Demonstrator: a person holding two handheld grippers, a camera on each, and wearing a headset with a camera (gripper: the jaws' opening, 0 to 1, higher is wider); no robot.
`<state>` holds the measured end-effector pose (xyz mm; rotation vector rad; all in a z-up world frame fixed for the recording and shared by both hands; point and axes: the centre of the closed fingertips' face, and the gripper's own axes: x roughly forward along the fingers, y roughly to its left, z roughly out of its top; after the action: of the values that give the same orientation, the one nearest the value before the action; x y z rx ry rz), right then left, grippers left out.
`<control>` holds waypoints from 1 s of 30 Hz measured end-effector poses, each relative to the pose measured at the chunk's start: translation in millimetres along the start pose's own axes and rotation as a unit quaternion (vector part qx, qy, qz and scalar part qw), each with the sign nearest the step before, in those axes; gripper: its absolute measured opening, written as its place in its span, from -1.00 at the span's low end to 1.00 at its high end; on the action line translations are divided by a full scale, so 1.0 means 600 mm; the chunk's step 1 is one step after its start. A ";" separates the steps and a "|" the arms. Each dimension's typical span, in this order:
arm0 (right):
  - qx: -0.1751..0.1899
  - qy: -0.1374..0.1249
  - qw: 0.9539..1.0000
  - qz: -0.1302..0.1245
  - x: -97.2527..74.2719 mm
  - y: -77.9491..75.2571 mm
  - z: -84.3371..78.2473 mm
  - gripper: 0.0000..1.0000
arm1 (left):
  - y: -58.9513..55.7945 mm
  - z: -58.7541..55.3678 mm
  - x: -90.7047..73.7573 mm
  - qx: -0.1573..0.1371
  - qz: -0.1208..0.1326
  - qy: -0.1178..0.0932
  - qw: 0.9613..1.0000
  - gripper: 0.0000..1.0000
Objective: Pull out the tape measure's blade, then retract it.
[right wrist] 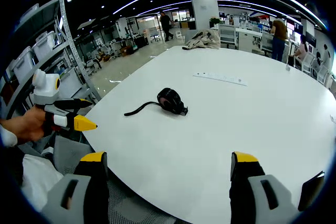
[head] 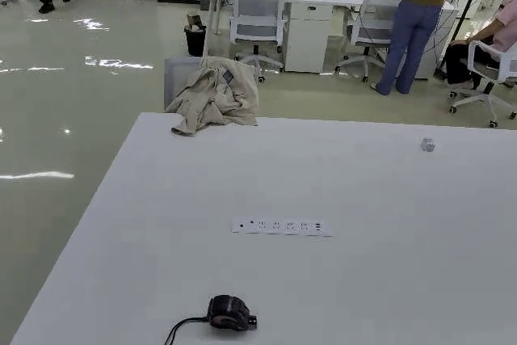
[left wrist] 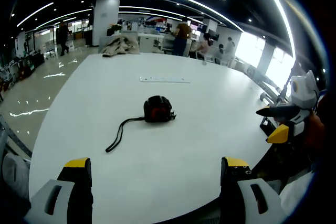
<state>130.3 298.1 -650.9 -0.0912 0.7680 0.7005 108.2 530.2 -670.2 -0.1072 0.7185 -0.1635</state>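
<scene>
Black tape measure [head: 232, 313] lies with strap [head: 190, 321] cropped in head view.

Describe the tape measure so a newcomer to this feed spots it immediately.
Start at the big white table. Near its front edge, closer than the flat white power strip, sits the tape measure. It is the dark rounded case trailing a black wrist strap.
</scene>
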 end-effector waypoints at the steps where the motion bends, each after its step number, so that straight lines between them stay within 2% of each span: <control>1: 0.000 0.001 1.000 0.000 -0.001 0.001 -0.001 1.00 | 0.000 0.001 -0.002 -0.001 0.000 -0.001 1.000 1.00; 7: 0.004 0.013 1.000 -0.011 -0.004 0.000 -0.015 1.00 | 0.003 -0.002 -0.004 -0.006 0.002 -0.001 1.000 1.00; 11: 0.006 0.016 1.000 -0.011 -0.007 0.004 -0.022 1.00 | 0.002 0.004 -0.007 -0.007 0.004 -0.006 1.000 1.00; 15: 0.005 0.013 1.000 -0.013 -0.009 0.004 -0.022 1.00 | 0.002 0.007 -0.008 -0.010 0.004 -0.012 1.000 1.00; 30: 0.012 0.000 1.000 -0.022 -0.013 -0.013 -0.018 1.00 | 0.000 0.005 -0.007 -0.019 0.006 -0.014 1.000 1.00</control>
<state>124.6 284.6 -655.0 -0.0857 0.7713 0.6494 107.1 531.0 -665.5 -0.1418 0.6943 -0.1369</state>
